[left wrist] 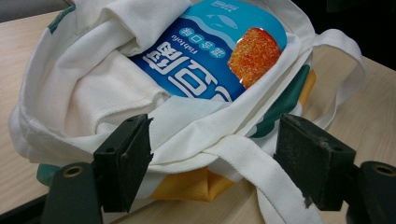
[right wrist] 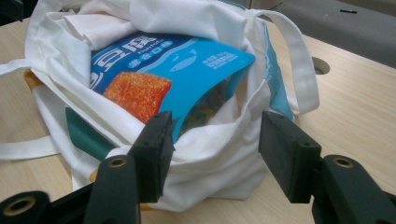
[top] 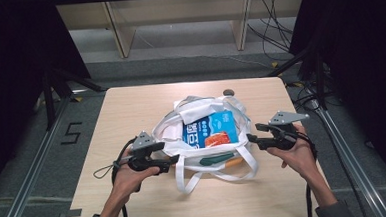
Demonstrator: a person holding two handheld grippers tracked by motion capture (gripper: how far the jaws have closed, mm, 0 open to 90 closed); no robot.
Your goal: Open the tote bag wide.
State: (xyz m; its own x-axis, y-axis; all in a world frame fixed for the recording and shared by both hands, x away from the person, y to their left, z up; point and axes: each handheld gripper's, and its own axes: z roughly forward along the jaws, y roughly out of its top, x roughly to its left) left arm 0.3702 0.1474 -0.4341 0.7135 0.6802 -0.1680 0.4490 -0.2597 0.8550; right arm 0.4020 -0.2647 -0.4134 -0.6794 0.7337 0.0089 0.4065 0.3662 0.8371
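So from where I'm standing there's a white tote bag (top: pixel 202 138) sitting roughly mid-table (top: pixel 130 101), a bit toward the person's side, mouth gaping open with a blue fishtofu snack pack (top: pixel 209 131) lying inside it, half poking out. The person has a gripper on each side of the bag. Left gripper (top: pixel 169 161) has its jaws spread apart, straddling the near rim and one of the handle straps (left wrist: pixel 261 172), not biting anything as far as I can tell. Right gripper (top: pixel 251 138) is the same deal: jaws apart around the bag's other side wall, pack corner sitting just behind one jaw.

What could go wrong, in my opinion: the fabric is floppy and bunched, so if either side closes it could grab just the loose strap instead of the rim, and the bag would sag or tip on the lift. The right jaw is also close enough to the pack's corner that it might pinch the foil along with the cloth and drag it out. And if the two sides pull unevenly, that slick pack could slide out of the open mouth.
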